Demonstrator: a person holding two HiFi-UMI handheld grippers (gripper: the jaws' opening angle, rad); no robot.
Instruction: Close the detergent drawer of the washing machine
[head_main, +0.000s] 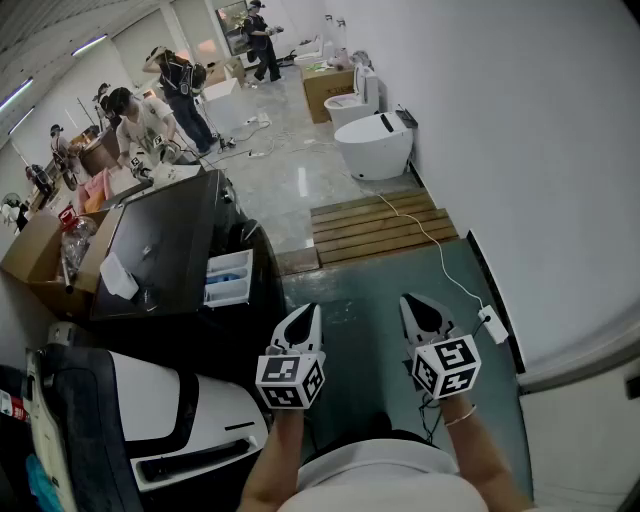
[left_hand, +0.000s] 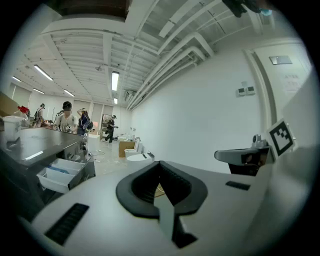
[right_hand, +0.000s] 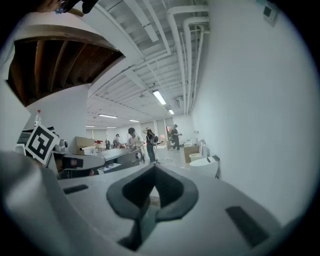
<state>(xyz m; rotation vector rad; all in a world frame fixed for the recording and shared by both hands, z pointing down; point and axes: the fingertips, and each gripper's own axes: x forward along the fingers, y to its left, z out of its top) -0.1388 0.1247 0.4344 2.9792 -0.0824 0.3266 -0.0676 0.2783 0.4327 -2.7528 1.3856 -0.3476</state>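
In the head view the black washing machine (head_main: 165, 245) stands at the left, and its white and blue detergent drawer (head_main: 228, 277) sticks out of its front toward the green floor. My left gripper (head_main: 311, 309) is held shut with nothing in it, right of and a little nearer than the drawer, apart from it. Beside it, my right gripper (head_main: 409, 299) is also shut and empty. The left gripper view has the pulled-out drawer (left_hand: 61, 173) at its left, beyond the shut gripper (left_hand: 160, 164). From the right gripper view, the shut gripper (right_hand: 154, 167) points down the room.
A white toilet (head_main: 375, 143) and a wooden slat platform (head_main: 378, 225) lie ahead. A white cable runs to a power adapter (head_main: 492, 323) by the right wall. A white appliance (head_main: 170, 410) sits at the lower left. People (head_main: 150, 120) and cardboard boxes (head_main: 35, 250) stand beyond the machine.
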